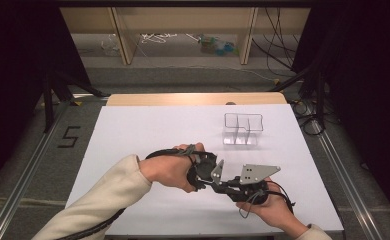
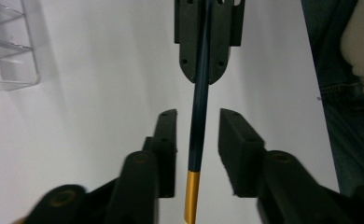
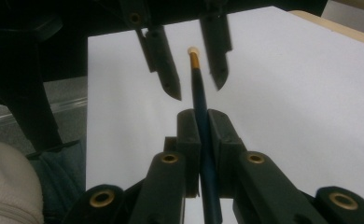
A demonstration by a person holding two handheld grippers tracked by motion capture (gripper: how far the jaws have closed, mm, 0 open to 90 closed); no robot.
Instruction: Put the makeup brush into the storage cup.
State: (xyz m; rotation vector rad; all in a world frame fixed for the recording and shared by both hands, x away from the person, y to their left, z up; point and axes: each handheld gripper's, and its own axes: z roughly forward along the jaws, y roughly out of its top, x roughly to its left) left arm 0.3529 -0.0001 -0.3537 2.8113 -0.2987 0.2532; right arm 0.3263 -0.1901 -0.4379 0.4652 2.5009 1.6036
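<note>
Two tongs meet tip to tip low over the white surface [image 1: 148, 130], near its front edge. The right tongs [image 3: 203, 122] are clenched on a dark blue pencil [image 3: 201, 107] with a gold end. The left tongs [image 2: 196, 135] stand released, their jaws on either side of the pencil without touching it. A clear divided box [image 1: 242, 129] stands farther back on the surface.

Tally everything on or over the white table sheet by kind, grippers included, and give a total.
Handheld grippers: 2, the left gripper and the right gripper
Pencils, dark blue with a gold end: 1, the pencil, clamped by the right gripper
Clear plastic organizers with dividers: 1, the organizer
Total: 4
</note>
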